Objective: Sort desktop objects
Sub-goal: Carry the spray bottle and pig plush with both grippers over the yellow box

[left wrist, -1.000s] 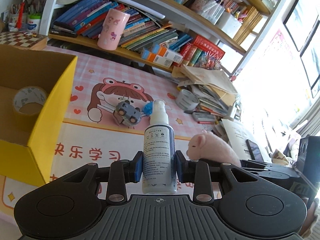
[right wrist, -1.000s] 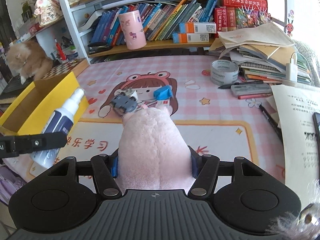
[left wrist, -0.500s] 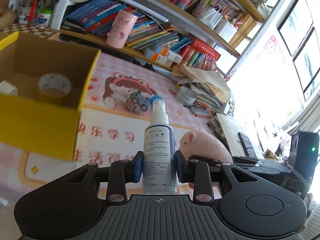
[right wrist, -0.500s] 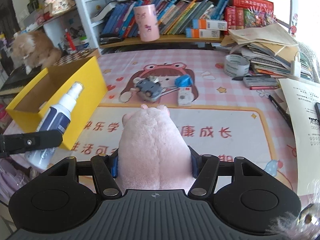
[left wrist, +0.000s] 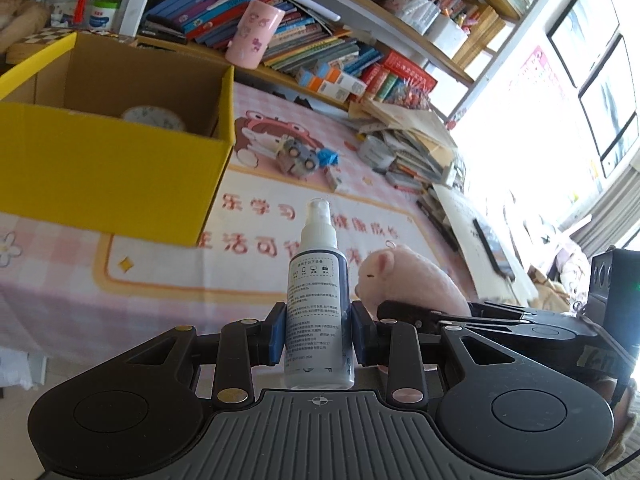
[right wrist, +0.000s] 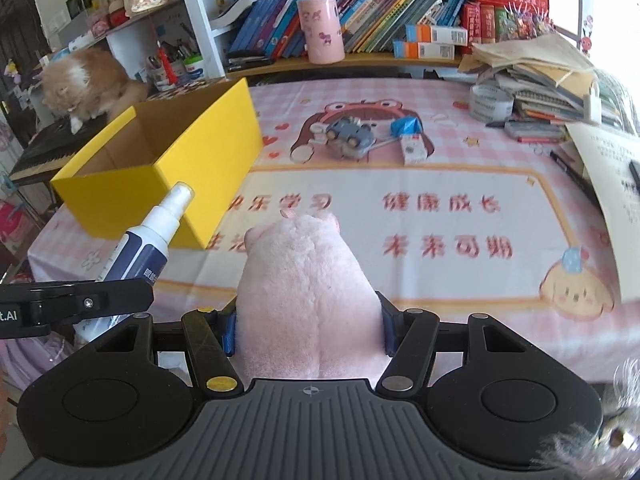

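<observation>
My left gripper (left wrist: 319,332) is shut on a white and blue spray bottle (left wrist: 319,300), held upright near the desk's front edge; the bottle also shows in the right wrist view (right wrist: 152,240). My right gripper (right wrist: 308,328) is shut on a pink plush pig (right wrist: 306,292), which shows beside the bottle in the left wrist view (left wrist: 408,280). A yellow cardboard box (left wrist: 112,168) stands open at the left with a tape roll (left wrist: 154,118) inside; it also shows in the right wrist view (right wrist: 172,160). Both grippers are held back from the box.
On the pink mat lie a grey toy car (right wrist: 348,136), a blue object (right wrist: 406,125) and a small white box (right wrist: 414,148). A tape roll (right wrist: 490,102), pens and paper stacks sit at the right. A pink cup (right wrist: 322,30) stands on the bookshelf. A cat (right wrist: 88,84) sits far left.
Both grippers have pulled back toward the desk's front edge with their objects still held. The yellow box now appears farther ahead and more of the mat shows.
</observation>
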{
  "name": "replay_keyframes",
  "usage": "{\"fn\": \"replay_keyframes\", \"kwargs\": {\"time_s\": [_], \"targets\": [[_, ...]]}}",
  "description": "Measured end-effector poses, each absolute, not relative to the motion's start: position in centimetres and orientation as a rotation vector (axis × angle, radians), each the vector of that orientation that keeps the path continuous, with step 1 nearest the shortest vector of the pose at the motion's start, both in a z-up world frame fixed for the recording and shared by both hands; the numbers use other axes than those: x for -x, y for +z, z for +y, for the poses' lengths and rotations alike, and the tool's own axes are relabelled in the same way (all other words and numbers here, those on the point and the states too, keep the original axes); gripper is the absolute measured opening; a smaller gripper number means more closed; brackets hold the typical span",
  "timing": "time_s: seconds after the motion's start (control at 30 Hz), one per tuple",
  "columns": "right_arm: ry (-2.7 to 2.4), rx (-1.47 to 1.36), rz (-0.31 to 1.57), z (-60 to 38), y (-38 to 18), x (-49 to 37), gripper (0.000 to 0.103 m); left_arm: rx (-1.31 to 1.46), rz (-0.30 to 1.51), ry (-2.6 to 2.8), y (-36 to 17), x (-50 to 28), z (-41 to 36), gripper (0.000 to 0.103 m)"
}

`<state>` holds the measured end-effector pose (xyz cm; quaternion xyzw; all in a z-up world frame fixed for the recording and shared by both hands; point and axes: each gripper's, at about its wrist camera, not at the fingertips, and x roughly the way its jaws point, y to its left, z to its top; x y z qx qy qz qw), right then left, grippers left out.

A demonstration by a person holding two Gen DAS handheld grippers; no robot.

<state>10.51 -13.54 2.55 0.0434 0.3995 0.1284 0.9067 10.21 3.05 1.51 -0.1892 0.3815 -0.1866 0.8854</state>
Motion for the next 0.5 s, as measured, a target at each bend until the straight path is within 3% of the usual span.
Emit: {"fn": "replay_keyframes", "kwargs": {"time_s": [0.5], "targets": [[0.355, -0.085, 0.872, -6.7, 0.9, -5.3, 0.058, 0.394, 0.818, -0.340, 0.7, -5.5, 7.3, 0.031]]}}
